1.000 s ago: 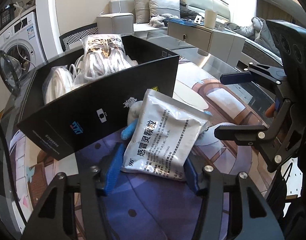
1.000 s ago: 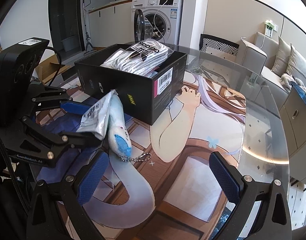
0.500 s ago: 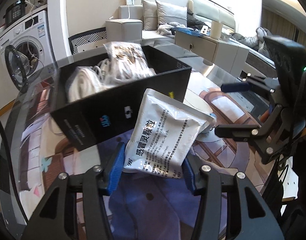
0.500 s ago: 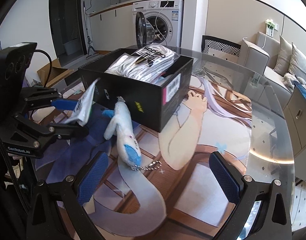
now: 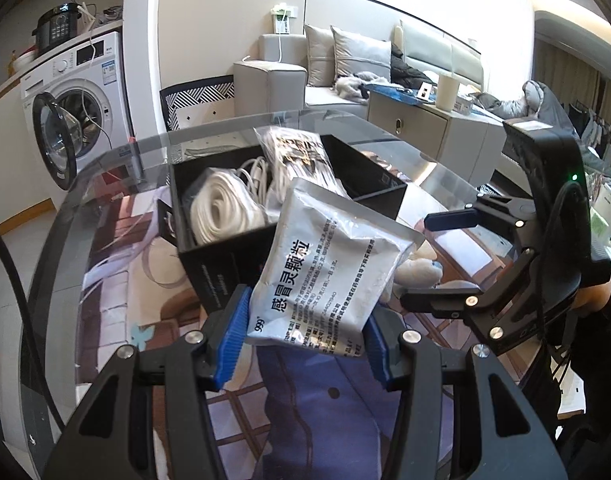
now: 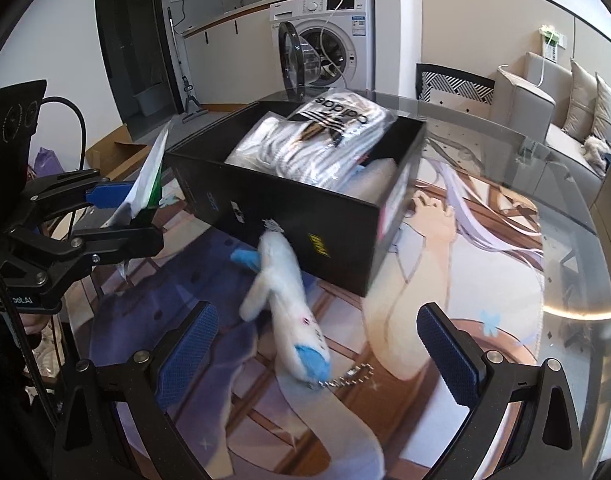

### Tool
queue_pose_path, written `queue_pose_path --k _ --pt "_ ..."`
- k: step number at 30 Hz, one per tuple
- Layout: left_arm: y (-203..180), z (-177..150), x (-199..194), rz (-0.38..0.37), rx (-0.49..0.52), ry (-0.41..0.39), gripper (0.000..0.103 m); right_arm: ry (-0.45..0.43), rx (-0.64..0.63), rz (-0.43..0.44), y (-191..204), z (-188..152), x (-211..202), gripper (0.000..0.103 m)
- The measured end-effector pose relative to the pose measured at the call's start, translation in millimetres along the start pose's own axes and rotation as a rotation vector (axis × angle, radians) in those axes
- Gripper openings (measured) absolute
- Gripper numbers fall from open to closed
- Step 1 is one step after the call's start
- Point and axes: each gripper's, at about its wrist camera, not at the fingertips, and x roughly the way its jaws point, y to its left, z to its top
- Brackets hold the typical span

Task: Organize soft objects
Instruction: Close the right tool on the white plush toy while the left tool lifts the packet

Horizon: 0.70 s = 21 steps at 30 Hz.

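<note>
My left gripper point(image 5: 305, 336) is shut on a silver medicine pouch point(image 5: 329, 272) with black Chinese print, held in the air just in front of the black box point(image 5: 225, 260). In the right wrist view the left gripper point(image 6: 117, 216) holds the pouch point(image 6: 147, 180) edge-on at the left of the box point(image 6: 289, 212). The box holds a white cable coil point(image 5: 221, 208) and a bagged pack of socks point(image 6: 325, 136). My right gripper point(image 6: 317, 344) is open and empty over a white and blue plush toy point(image 6: 289, 312) lying on the mat against the box's front wall.
The glass table point(image 6: 577, 264) carries a printed anime mat point(image 6: 445, 280). A washing machine point(image 6: 329, 40) with an open door stands behind. A sofa point(image 5: 345, 68) and a cabinet point(image 5: 425, 128) lie beyond the table.
The left gripper has lifted the pouch higher and toward the box. The plush toy has come free of the pouch and now lies on the mat. The right gripper stays open.
</note>
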Motion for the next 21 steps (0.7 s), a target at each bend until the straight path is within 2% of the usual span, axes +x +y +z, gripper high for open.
queue_pose_path --k 3,5,9,14,17,21 --pt "3 0 -3 0.009 -0.011 -0.011 0.051 0.008 -0.02 0.007 6 3 5 0.087" --pt "4 1 -5 0.011 -0.015 -0.016 0.052 0.016 -0.033 0.012 10 4 8 0.083" --pt "7 2 -8 0.014 -0.021 -0.027 0.051 0.023 -0.044 0.029 16 5 12 0.066" --pt "11 3 -10 0.026 -0.035 -0.037 0.051 0.036 -0.058 0.039 20 6 16 0.052" --pt "13 2 -11 0.03 -0.04 -0.04 0.051 0.027 -0.067 0.035 23 5 14 0.036" --pt "13 2 -11 0.038 -0.05 -0.042 0.052 -0.016 -0.074 0.025 26 4 4 0.03"
